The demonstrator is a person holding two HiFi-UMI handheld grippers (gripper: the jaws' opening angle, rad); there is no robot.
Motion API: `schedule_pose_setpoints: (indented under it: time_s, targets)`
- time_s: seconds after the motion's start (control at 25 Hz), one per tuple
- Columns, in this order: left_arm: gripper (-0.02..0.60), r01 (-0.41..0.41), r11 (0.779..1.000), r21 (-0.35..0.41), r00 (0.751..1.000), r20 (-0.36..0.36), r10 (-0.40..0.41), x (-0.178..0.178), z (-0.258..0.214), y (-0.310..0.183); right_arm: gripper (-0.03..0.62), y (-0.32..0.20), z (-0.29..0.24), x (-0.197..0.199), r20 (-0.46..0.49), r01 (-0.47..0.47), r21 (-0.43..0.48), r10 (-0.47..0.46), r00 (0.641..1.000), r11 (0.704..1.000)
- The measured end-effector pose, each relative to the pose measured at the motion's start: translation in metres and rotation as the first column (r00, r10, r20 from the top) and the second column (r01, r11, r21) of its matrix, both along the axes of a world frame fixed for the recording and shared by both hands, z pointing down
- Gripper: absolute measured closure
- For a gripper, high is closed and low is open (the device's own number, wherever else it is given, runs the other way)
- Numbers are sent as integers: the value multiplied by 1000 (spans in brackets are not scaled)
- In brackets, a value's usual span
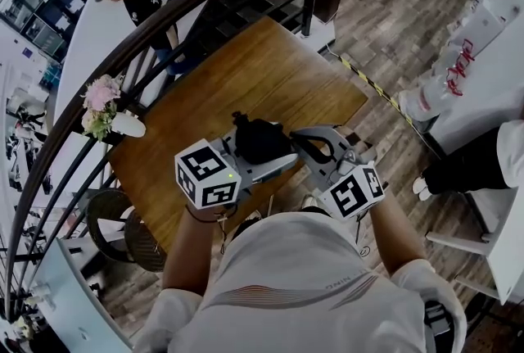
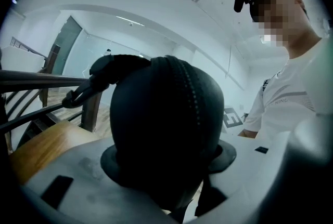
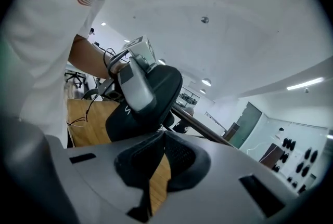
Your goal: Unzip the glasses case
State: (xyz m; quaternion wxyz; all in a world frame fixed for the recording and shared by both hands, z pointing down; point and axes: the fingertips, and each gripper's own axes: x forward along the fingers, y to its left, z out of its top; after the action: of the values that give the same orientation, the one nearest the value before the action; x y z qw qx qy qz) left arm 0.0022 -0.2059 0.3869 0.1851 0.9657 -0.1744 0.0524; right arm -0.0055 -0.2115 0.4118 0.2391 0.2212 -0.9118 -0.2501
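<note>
Black and hard-shelled, 1 glasses case is sitting clamped in the left gripper, whose jaws are standing wide with their pads pressing on the case's 2 sides. The person is holding it over the near edge of the wooden surface, apparently clear of the wood. 1 line of zip teeth is running over the rounded end facing the left gripper's camera. Along that stretch it is looking closed, so I am judging the unzipping as not yet begun, or barely. 1 black loop is sticking out from the case's upper left in that view.

The right gripper is reaching in from the opposite side with its jaws drawn together, tips just at the case's edge. No view is showing whether a zip pull is pinched between them.

So the step in hand is looking like getting hold of the pull. The next move is calling for the left gripper to be bracing the case firmly while the right is drawing the pull along the curved track, following the bend and not tugging outward.

Counting: 1 case, 2 grippers, 1 surface, and 1 pot of pink flowers by its left corner.
</note>
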Motion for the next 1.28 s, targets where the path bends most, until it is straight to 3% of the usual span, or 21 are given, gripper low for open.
schedule_pose_setpoints:
  time_s: [0.12, 0.28, 0.44, 0.64, 0.84, 1.0, 1.2, 1.28]
  targets:
    - [318, -54, 999, 5, 995, 90, 53, 7, 17, 9, 542, 2, -6, -1, 3, 9, 19, -9, 1000, 1000]
    - [318, -124, 992, 17, 965, 236, 116, 15, 50, 21, 540, 6, -19, -2, -5, 20, 61, -19, 1000, 998]
    - [318, -161, 987, 11, 935, 320, 149, 20, 72, 26, 540, 10, -19, -2, -124, 49, 154, -30, 992, 987]
    - [318, -210, 976, -65, 890, 400, 218, 22, 92, 33, 539, 15, -14, -3, -259, 116, 222, -56, 964, 968]
    - [318, -261, 957, -128, 820, 494, 289, 22, 117, 43, 537, 24, -1, -7, -413, 232, 270, -105, 905, 935]
    - [318, -313, 934, -173, 744, 566, 354, 18, 140, 53, 537, 35, 14, -11, -537, 341, 274, -151, 830, 899]
    - [318, -368, 905, -214, 654, 633, 415, 12, 162, 67, 537, 48, 31, -17, -626, 432, 245, -199, 754, 868]
    - [318, -376, 903, -209, 637, 650, 415, 10, 168, 69, 536, 51, 37, -19, -642, 447, 235, -208, 738, 863]
